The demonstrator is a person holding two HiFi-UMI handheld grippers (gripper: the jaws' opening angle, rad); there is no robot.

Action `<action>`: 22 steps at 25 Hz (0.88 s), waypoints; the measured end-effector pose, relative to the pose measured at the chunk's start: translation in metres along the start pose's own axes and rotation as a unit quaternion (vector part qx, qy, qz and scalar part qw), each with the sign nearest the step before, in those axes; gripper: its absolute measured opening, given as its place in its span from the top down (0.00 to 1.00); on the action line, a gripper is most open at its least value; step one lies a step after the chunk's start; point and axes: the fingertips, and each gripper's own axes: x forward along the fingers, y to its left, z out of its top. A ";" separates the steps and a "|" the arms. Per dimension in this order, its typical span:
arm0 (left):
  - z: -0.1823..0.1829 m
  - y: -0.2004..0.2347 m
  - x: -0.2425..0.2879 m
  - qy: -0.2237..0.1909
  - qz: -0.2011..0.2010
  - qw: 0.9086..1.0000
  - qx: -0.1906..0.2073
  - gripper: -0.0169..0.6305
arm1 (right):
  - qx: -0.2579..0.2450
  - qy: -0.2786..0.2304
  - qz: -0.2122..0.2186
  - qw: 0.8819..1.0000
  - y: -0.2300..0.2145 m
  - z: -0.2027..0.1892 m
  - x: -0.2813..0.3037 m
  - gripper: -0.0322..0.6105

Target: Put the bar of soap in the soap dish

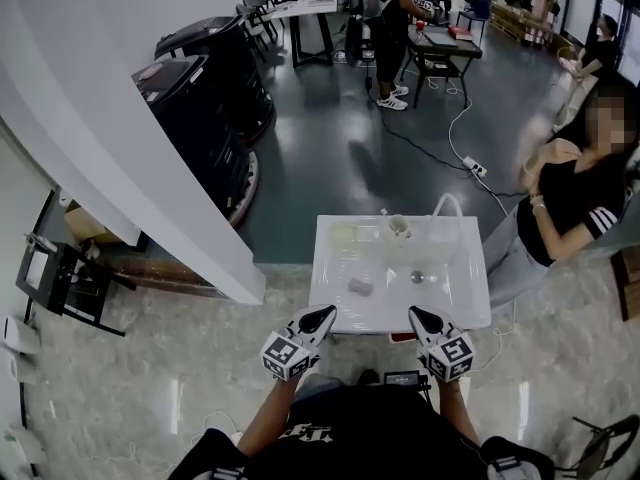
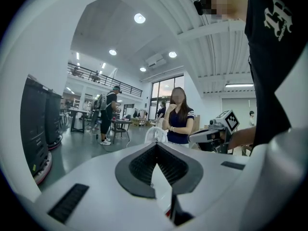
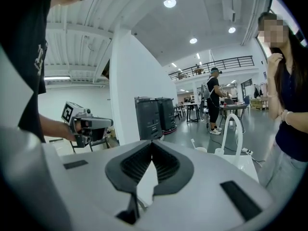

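Note:
A white sink (image 1: 470,303) stands just ahead of me in the head view. A small purplish bar of soap (image 1: 359,287) lies in its basin, left of the drain (image 1: 417,277). On the back ledge sits a pale rectangular soap dish (image 1: 343,234), with a white cup (image 1: 399,227) and the faucet (image 1: 447,205) to its right. My left gripper (image 1: 327,314) and right gripper (image 1: 415,314) hover side by side at the sink's near edge, apart from the soap. Both are shut with nothing in them, tips meeting in the left gripper view (image 2: 156,145) and the right gripper view (image 3: 152,143).
A person in a dark top (image 1: 570,198) stands close against the sink's right side. A white wall (image 1: 120,148) runs along the left, with black bins (image 1: 200,98) behind it. A cable and power strip (image 1: 475,166) lie on the floor beyond the sink.

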 end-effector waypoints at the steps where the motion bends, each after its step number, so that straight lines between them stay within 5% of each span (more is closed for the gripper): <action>1: 0.000 0.004 0.004 0.001 0.000 1.000 0.000 0.96 | -0.002 -0.001 0.002 1.000 -0.003 0.001 0.004 0.94; 22: 0.025 0.151 0.064 0.010 -0.112 0.994 0.004 0.96 | 0.010 0.002 -0.076 0.997 -0.023 0.034 0.141 0.94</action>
